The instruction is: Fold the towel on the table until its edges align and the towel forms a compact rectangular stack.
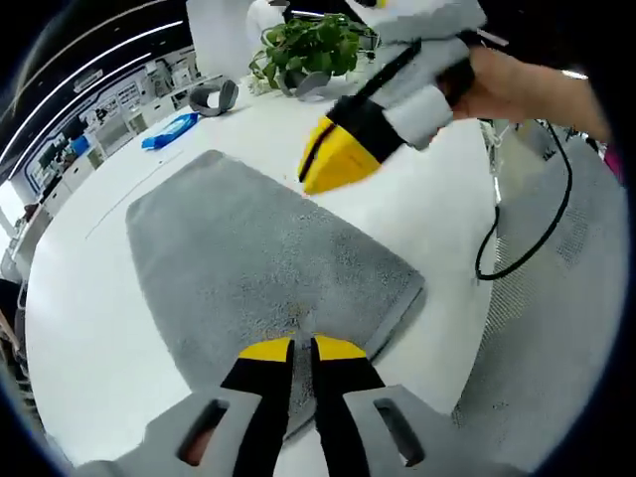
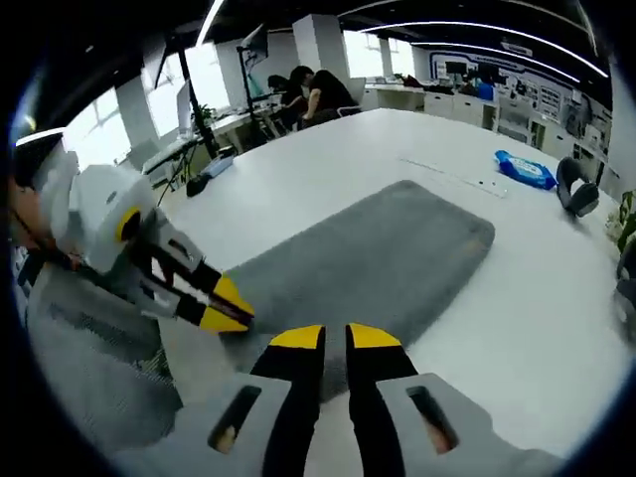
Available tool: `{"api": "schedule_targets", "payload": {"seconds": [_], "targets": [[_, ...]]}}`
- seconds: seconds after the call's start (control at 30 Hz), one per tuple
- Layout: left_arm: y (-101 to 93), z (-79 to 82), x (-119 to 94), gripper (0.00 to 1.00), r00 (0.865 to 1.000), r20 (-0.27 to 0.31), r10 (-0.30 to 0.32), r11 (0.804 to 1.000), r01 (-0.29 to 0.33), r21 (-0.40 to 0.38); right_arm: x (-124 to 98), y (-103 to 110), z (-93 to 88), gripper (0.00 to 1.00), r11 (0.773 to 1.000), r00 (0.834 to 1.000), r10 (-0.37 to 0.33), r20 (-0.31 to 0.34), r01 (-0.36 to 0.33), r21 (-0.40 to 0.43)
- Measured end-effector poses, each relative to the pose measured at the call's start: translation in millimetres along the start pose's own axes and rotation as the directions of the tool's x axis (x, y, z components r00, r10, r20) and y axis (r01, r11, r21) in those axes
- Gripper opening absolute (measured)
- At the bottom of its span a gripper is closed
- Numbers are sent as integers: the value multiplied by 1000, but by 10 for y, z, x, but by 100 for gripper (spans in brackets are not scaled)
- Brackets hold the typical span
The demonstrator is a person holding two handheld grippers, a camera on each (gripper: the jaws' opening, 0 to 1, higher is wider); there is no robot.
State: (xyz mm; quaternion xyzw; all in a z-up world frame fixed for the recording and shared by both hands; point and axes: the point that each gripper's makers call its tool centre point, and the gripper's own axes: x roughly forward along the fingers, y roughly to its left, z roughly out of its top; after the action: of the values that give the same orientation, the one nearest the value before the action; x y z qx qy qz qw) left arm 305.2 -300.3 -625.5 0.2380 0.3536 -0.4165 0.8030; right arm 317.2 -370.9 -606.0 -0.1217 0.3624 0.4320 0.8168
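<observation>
The towel [image 1: 258, 258] is soft grey cloth, matt and finely napped, lying flat near the table's front edge. The table [image 1: 89, 328] is smooth white with a faint sheen. The left gripper [image 1: 301, 350] has matt black fingers, glossy yellow plastic tips and a pale grey plastic body; the right gripper [image 2: 335, 338] looks the same. Toward the far edge, a blue packet [image 2: 525, 169] shines like plastic film.
</observation>
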Motion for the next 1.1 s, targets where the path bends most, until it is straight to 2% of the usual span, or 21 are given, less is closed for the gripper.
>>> {"api": "schedule_targets", "payload": {"seconds": [0.07, 0.2, 0.4, 0.57, 0.67, 0.8, 0.83, 0.87, 0.9, 0.97, 1.0, 1.03, 1.07, 1.1], "targets": [[-9, -66, -67, 16, 999, 4, -34, 999, 34, 22, 21, 176, -66, 8, 999, 999, 43, -10, -44, -31], [-1, -138, -99, 21, 997, 28, -76, 995, 74, 72, 54, 330, -217, 11, 988, 997, 53, -64, -62, -141], [-17, -217, -43, 27, 996, 3, -88, 990, 88, 111, 96, 466, -388, 22, 982, 991, 103, -87, -115, -150], [-30, -333, 5, 31, 995, -37, -97, 991, 100, 92, 137, 404, -470, 24, 975, 991, 55, -121, -79, -208], [-57, -422, 16, 34, 992, -73, -99, 981, 110, 163, 170, 406, -537, 27, 966, 987, 44, -156, -81, -244], [-72, -431, 33, 35, 993, -71, -90, 978, 101, 181, 223, 388, -579, 26, 948, 986, -1, -170, -53, -314], [-63, -416, 32, 35, 994, -61, -90, 979, 100, 178, 229, 385, -581, 25, 946, 986, -5, -169, -49, -320], [-52, -418, 33, 35, 994, -62, -89, 983, 98, 158, 244, 338, -578, 23, 935, 986, -43, -158, -16, -355], [-47, -410, 37, 35, 995, -52, -88, 985, 95, 145, 244, 350, -564, 22, 924, 990, -44, -133, -10, -383], [-40, -413, 32, 34, 996, -43, -81, 986, 87, 143, 240, 337, -579, 21, 940, 991, -36, -129, -10, -340], [-36, -411, 33, 33, 996, -41, -79, 986, 84, 141, 236, 330, -578, 21, 941, 993, -31, -116, -10, -338], [-27, -410, 32, 31, 997, -40, -73, 987, 78, 139, 236, 326, -578, 20, 940, 994, -29, -109, -10, -341], [2, -406, 33, 27, 998, -41, -50, 988, 55, 142, 230, 277, -531, 15, 930, 994, -64, -84, 29, -365], [6, -414, 45, 25, 998, -48, -42, 988, 49, 144, 230, 293, -520, 13, 924, 994, -61, -91, 22, -382]]}}
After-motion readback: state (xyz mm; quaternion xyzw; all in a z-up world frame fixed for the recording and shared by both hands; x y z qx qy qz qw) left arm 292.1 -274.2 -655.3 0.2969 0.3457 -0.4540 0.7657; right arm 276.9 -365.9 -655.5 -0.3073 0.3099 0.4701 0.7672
